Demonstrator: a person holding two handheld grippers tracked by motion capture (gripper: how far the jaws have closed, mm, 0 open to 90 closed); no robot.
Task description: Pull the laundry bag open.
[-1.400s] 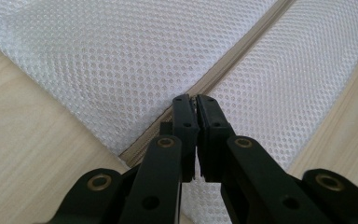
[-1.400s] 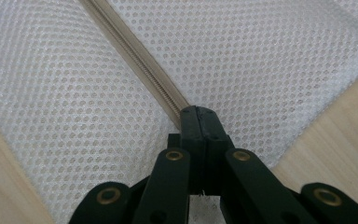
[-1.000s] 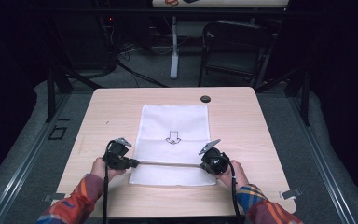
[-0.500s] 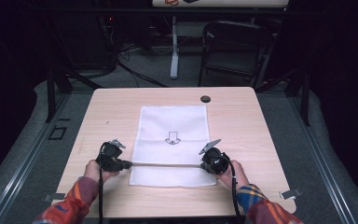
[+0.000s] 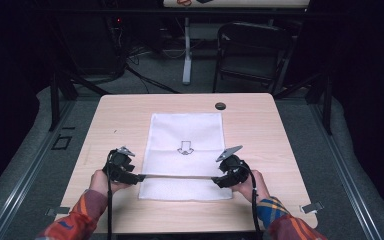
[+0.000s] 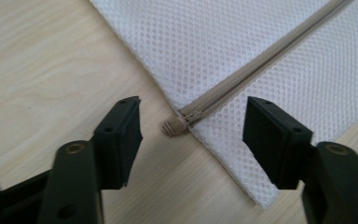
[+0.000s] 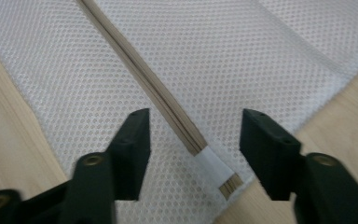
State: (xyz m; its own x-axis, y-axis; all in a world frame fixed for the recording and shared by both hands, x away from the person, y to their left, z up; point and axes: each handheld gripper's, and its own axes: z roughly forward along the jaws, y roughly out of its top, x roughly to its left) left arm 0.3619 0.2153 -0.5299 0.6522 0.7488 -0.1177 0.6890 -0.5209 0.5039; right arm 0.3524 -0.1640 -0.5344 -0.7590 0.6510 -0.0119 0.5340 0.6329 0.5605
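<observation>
Both grippers sitting over a white mesh laundry bag [image 5: 186, 135].
Left gripper [image 6: 191, 128] and right gripper [image 7: 193, 135], jaws just opening wide, are straddling its closed beige zipper [image 5: 178, 176]; contents can't be told.

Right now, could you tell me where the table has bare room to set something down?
Bare wood flanks the mesh bag left and right, and behind it beside the small black disc. The near edge is crowded by both hands and the left gripper and right gripper.
</observation>
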